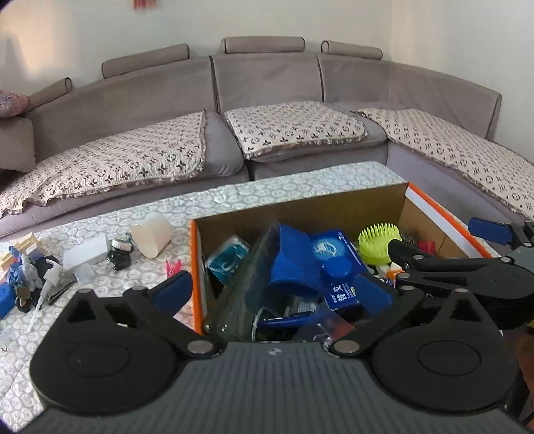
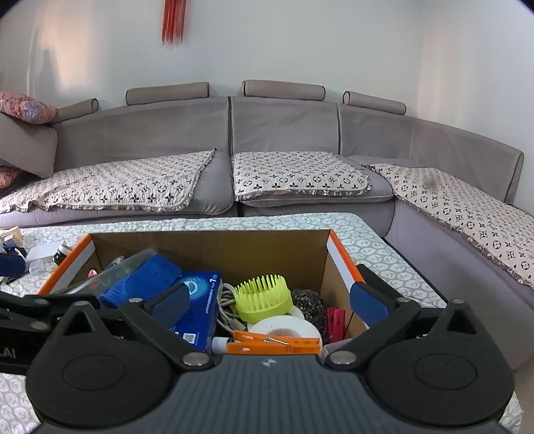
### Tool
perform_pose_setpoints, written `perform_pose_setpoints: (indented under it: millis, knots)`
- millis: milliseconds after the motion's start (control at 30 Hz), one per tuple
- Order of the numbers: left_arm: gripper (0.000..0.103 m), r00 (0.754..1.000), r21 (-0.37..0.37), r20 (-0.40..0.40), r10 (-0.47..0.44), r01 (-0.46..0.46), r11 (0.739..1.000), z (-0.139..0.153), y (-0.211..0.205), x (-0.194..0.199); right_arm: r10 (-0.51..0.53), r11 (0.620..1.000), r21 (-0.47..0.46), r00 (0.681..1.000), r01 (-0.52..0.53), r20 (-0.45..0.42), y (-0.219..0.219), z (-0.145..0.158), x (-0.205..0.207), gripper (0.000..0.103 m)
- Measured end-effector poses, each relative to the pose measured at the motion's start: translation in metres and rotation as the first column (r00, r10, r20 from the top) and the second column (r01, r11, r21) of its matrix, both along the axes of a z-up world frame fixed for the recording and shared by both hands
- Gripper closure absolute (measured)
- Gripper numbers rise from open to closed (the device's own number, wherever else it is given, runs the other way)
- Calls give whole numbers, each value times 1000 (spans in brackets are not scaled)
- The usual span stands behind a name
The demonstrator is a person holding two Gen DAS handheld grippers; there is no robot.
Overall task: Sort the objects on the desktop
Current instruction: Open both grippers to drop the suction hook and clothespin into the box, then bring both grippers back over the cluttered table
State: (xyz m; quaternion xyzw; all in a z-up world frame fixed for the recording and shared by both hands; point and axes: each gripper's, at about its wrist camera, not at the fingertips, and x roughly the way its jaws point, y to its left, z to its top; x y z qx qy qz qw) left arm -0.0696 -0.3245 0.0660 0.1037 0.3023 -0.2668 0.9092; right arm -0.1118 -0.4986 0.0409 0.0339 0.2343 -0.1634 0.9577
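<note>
Two tools are held spread and empty above a cardboard box (image 2: 213, 243) on the bench (image 1: 140, 217): the left tool (image 1: 277, 293) and the right tool (image 2: 272, 298). A green brush (image 2: 263, 297), blue carton (image 2: 197, 300) and orange peg (image 2: 277, 345) are packed inside. A white cup (image 1: 152, 235) is left lying on the bench, left of the box.

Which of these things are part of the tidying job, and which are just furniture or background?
Part of the job:
cardboard box
yellow brush
orange clothespin
white cup
spray pump
left gripper
right gripper

Just there:
sofa
tablecloth
red wall hanging
</note>
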Motion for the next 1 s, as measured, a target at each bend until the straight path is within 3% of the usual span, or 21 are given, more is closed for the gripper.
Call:
perform_pose_setpoints:
  millis: [233, 433, 767, 1000]
  knots:
    - [0, 1000, -36, 3, -5, 5, 999, 13, 13, -4, -41, 999, -9, 998, 42, 50, 9, 19, -6, 0]
    - [0, 1000, -62, 2, 14, -14, 998, 20, 35, -3, -17, 1000, -10, 998, 18, 68, 31, 34, -9, 0]
    - [0, 989, -85, 2, 147, -146, 986, 15, 123, 10, 159, 987, -30, 983, -157, 97, 115, 50, 10, 0]
    - [0, 950, -62, 22, 311, -309, 949, -7, 206, 37, 313, 949, 0, 942, -316, 123, 184, 42, 36, 0]
